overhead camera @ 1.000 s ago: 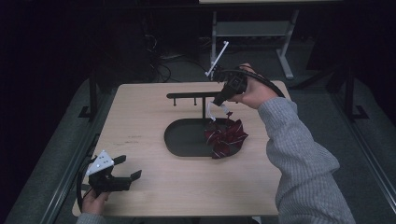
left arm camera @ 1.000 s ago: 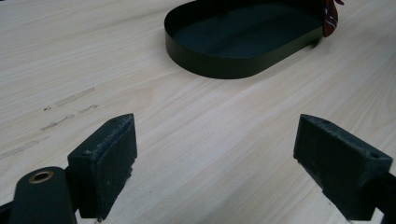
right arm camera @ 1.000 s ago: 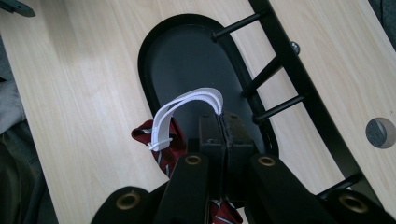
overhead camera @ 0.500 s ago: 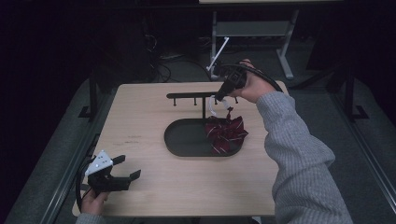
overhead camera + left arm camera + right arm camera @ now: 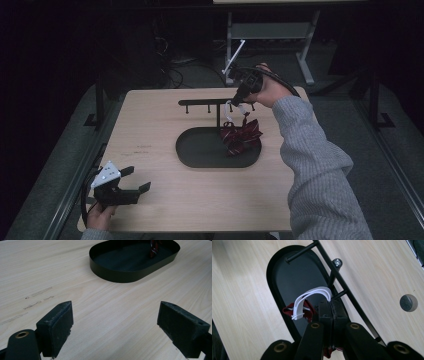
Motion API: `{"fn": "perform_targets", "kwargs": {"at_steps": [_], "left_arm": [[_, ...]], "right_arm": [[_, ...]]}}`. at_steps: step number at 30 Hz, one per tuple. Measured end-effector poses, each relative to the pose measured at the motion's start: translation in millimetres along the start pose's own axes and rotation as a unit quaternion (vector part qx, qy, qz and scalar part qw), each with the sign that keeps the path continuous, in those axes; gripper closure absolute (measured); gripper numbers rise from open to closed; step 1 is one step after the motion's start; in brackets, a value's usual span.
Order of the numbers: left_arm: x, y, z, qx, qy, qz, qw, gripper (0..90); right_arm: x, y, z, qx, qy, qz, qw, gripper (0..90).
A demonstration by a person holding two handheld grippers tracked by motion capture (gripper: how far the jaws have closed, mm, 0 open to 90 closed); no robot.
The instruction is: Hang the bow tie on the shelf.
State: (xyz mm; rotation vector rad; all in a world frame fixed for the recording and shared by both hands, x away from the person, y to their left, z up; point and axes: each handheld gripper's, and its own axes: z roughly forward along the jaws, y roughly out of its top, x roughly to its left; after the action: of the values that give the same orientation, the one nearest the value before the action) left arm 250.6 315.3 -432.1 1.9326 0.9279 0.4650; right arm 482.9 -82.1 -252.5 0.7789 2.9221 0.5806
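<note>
A red striped bow tie (image 5: 241,136) hangs by its white strap (image 5: 231,112) over the right end of a black oval tray (image 5: 200,150). My right gripper (image 5: 241,99) is shut on that strap, close beside the black rack bar (image 5: 205,102) with its pegs. In the right gripper view the jaws (image 5: 332,306) are pressed together on the strap (image 5: 312,295), which loops out to the left next to a peg (image 5: 340,294), with the bow tie (image 5: 308,311) below. My left gripper (image 5: 134,180) rests open near the table's front left corner, nothing between its pads (image 5: 57,327).
The wooden table (image 5: 150,125) carries the tray and the rack post (image 5: 218,116). A round grey cap (image 5: 408,303) sits in the tabletop right of the bar. The tray's rim (image 5: 117,277) lies ahead of the left gripper. Desk legs and cables stand behind the table.
My right gripper has shifted a little toward the rack bar, carrying the hanging bow tie with it. The left gripper has stayed where it was.
</note>
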Motion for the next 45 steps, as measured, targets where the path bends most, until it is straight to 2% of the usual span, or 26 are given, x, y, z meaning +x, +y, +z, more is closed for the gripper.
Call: {"fn": "perform_targets", "kwargs": {"at_steps": [13,28,32,45], "left_arm": [[0.0,-0.1,-0.5,-0.001,0.001,-0.001,1.0000,13.1],[0.0,0.1,-1.1,-0.001,0.000,-0.002,1.0000,13.1],[-0.2,0.1,-0.9,-0.001,0.000,-0.002,1.0000,13.1],[-0.4,-0.1,-1.1,0.002,-0.001,0.001,1.0000,13.1]], "right_arm": [[-7.0,0.5,6.2,0.010,-0.006,0.016,0.9998,87.8],[-9.2,-2.1,10.1,0.011,-0.005,0.021,0.9997,86.1],[-9.7,-3.8,9.1,0.005,-0.005,0.023,0.9997,83.3],[-8.4,-12.0,6.6,-0.003,0.003,0.024,0.9997,82.2]]}}
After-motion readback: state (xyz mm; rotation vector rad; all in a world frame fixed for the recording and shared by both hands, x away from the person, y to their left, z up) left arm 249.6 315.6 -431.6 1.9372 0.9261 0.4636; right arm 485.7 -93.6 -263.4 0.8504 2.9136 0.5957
